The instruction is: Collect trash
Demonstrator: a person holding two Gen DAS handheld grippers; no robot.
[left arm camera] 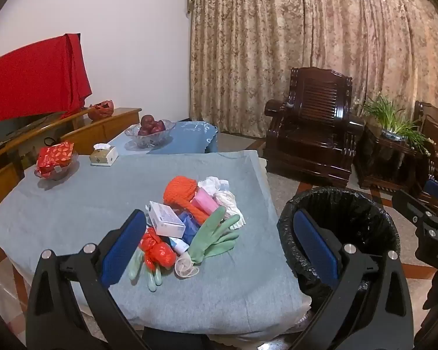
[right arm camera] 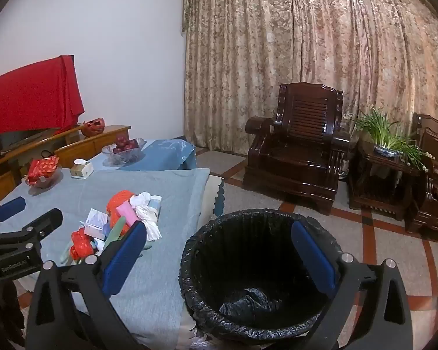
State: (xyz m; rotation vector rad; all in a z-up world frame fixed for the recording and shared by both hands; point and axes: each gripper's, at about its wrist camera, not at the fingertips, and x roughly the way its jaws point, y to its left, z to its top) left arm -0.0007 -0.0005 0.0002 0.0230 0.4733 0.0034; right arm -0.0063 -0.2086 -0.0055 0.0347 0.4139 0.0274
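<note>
1. Left gripper (left arm camera: 219, 242): mine, jaws spread wide and empty, hovering above the near side of the blue-grey tablecloth (left arm camera: 73, 204) and tilted down toward the heap.
2. Trash pile (left arm camera: 189, 227), in the middle of the cloth: red plastic bag (left arm camera: 157, 250) knotted at the near left; white carton (left arm camera: 166, 218) behind it; orange knitted piece (left arm camera: 181, 189); pink tube (left arm camera: 204, 201); crumpled white cloth (left arm camera: 227, 201) at the far right; green rubber glove (left arm camera: 216, 233) draped over the front. Soft, loose and overlapping (a careless pinch would drag neighbours along).
3. Bin (right arm camera: 257, 277), black-lined, on the floor just beside the table's right edge; it looks empty apart from slack liner at the bottom, so I judge the collecting has not begun.
4. Right gripper (right arm camera: 219, 256): also mine, fully open, holding nothing, poised over the bin.
5. Handling note: I should take an outlying item first, probably the red bag or the glove, close on its bulk rather than a loose edge, lift clear, then carry it right over the rim.
</note>
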